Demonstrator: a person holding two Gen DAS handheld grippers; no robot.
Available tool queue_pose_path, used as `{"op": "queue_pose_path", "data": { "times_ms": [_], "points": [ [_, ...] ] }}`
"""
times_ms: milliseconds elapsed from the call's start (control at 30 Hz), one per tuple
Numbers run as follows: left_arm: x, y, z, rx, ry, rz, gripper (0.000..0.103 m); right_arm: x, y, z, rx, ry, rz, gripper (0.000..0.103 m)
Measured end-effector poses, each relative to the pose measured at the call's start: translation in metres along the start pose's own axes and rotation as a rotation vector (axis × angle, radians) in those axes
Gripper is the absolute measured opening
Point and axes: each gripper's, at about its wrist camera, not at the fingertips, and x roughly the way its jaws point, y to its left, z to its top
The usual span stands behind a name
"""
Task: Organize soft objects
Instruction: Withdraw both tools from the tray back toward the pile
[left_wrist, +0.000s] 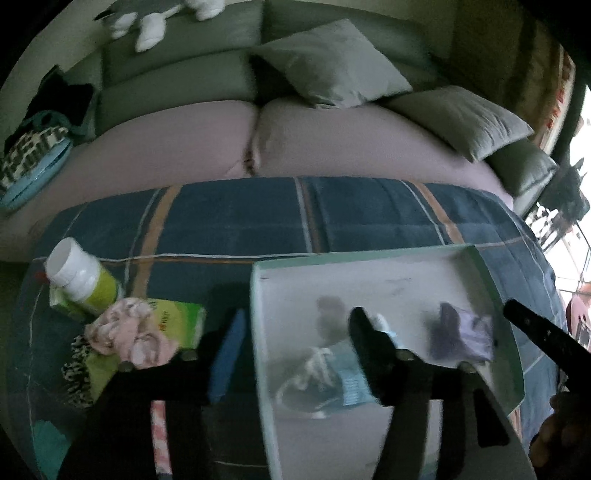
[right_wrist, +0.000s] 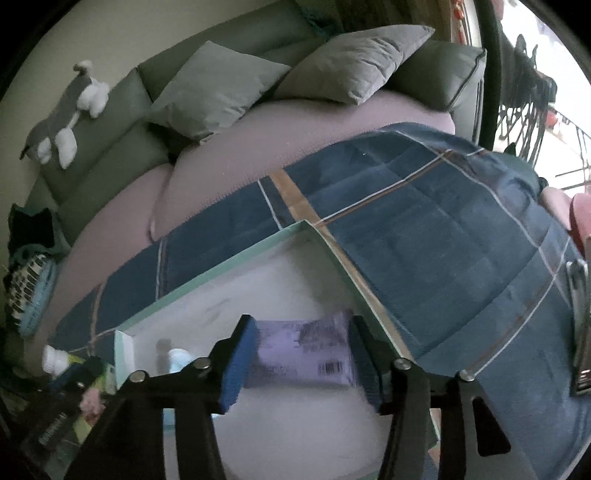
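Observation:
A white box with a mint rim (left_wrist: 369, 258) stands on a blue plaid blanket (left_wrist: 229, 218); it also shows in the right wrist view (right_wrist: 221, 266). My right gripper (right_wrist: 301, 354) is shut on a purple tissue pack (right_wrist: 299, 354) inside the box; the pack also shows in the left wrist view (left_wrist: 465, 332). My left gripper (left_wrist: 295, 347) is open, straddling the box's left wall above a light blue pack and white cord (left_wrist: 332, 373). A pink scrunchie (left_wrist: 129, 332) lies left of the box.
A white-capped green bottle (left_wrist: 81, 280), a green tissue pack (left_wrist: 177, 317) and a leopard-print item (left_wrist: 75, 365) lie left of the box. Grey pillows (left_wrist: 332, 62) and a plush toy (right_wrist: 62, 118) sit on the sofa behind.

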Motion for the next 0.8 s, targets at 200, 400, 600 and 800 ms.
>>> {"op": "queue_pose_path", "data": {
  "times_ms": [200, 400, 600, 800],
  "points": [
    [-0.001, 0.032, 0.001, -0.099, -0.008, 0.025, 0.091, -0.004, 0.009, -0.002, -0.051, -0.008, -0.026, 0.074],
    [0.0, 0.063, 0.0, -0.175, -0.002, 0.075, 0.099, -0.001, 0.027, -0.009, -0.128, 0.005, -0.034, 0.097],
    [-0.01, 0.094, -0.002, -0.247, -0.028, 0.115, 0.103, -0.004, 0.048, -0.017, -0.173, 0.006, -0.028, 0.103],
    [-0.03, 0.13, -0.007, -0.304, -0.057, 0.205, 0.103, -0.006, 0.079, -0.029, -0.245, 0.004, -0.007, 0.103]
  ]
}}
